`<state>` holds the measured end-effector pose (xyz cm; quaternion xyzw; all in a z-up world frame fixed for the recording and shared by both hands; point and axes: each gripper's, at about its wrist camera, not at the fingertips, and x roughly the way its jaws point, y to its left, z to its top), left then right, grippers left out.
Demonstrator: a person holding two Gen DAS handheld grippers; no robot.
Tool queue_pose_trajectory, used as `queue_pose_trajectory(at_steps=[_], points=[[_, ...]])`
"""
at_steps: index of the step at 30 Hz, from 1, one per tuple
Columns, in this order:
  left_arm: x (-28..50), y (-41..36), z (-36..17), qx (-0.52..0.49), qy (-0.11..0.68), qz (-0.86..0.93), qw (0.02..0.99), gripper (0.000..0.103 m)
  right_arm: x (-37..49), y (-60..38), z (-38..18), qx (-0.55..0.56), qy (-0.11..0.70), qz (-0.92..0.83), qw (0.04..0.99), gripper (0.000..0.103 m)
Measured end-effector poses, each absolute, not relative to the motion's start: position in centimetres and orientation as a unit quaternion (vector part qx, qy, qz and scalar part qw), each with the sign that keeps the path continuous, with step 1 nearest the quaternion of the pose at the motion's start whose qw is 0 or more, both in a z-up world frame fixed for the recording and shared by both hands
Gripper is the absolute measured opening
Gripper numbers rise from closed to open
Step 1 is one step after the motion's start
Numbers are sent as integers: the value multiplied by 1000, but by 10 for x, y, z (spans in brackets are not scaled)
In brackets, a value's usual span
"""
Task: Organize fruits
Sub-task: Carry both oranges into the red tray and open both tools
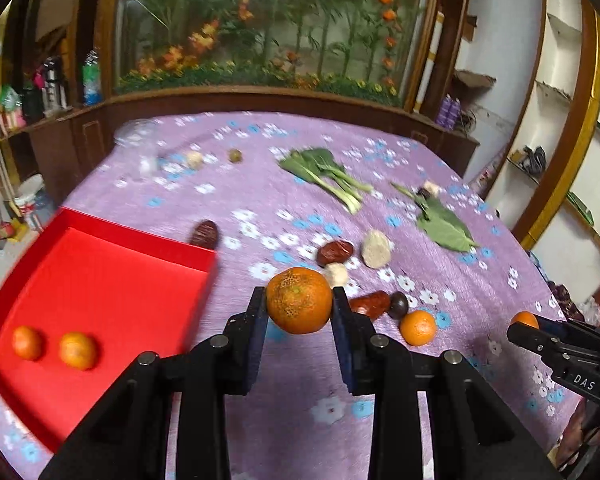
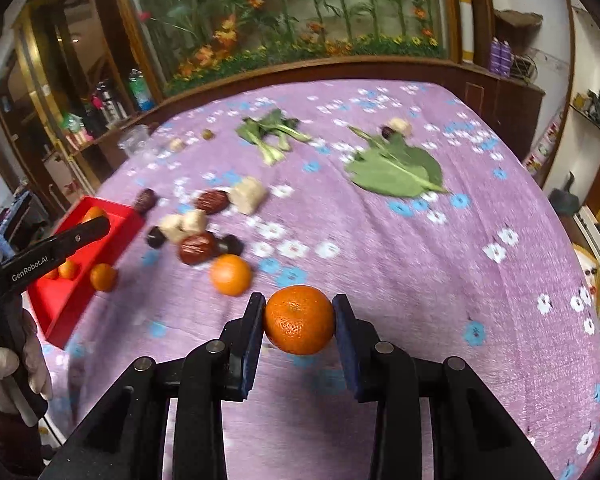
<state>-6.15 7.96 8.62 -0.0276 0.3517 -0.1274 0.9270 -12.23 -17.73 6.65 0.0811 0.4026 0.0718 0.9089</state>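
Both grippers are loaded. On my left gripper (image 1: 300, 302) the pads are pressed against the sides of a speckled orange (image 1: 299, 300), held clear of the purple floral cloth (image 1: 480, 280). My right gripper (image 2: 299, 320) pinches a smoother orange (image 2: 299, 319) the same way, also off the cloth.

Each grip sits only at the widest part of a round fruit, out near the ends of the pads. I judge that a quick swing or a roll of the wrist could let either orange squirt out, then roll across the cloth toward the edge.

Just past my left gripper lies a loose orange (image 1: 418, 328), not yet gathered. It touches a dark round fruit (image 1: 398, 305) and sits beside a red date (image 1: 370, 303). If I reach for it carelessly, I could knock those two away.

To the left is the red tray (image 1: 100, 280), with two oranges (image 1: 54, 347) already resting in its near corner. Its wall stands up from the cloth, so a low carry could clip the rim and jar the fruit loose. Dropping from too high could send the new orange bouncing into those two.

Both hands seem bound for the one tray, so I'd stagger them or the grippers may collide.

Farther off lie leafy greens (image 1: 328, 176) and a broad leaf (image 1: 444, 230), well apart from my path.
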Motion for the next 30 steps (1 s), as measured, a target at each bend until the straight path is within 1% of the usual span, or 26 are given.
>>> queue_pose_trajectory(at_steps=[10,20,25,30], points=[[-86,133,110,-48,330,-64,941,30,-128,-115,112,38,362,137,921,37],[-96,177,107,-60,326,-5,943,30,-121,-42,144,3,345,215,913,37],[-95,207,98,-66,330,34,941,30,-108,7,153,-22,339,255,905,38],[-91,237,83,-81,344,59,934,30,-91,58,139,-46,353,288,889,38]])
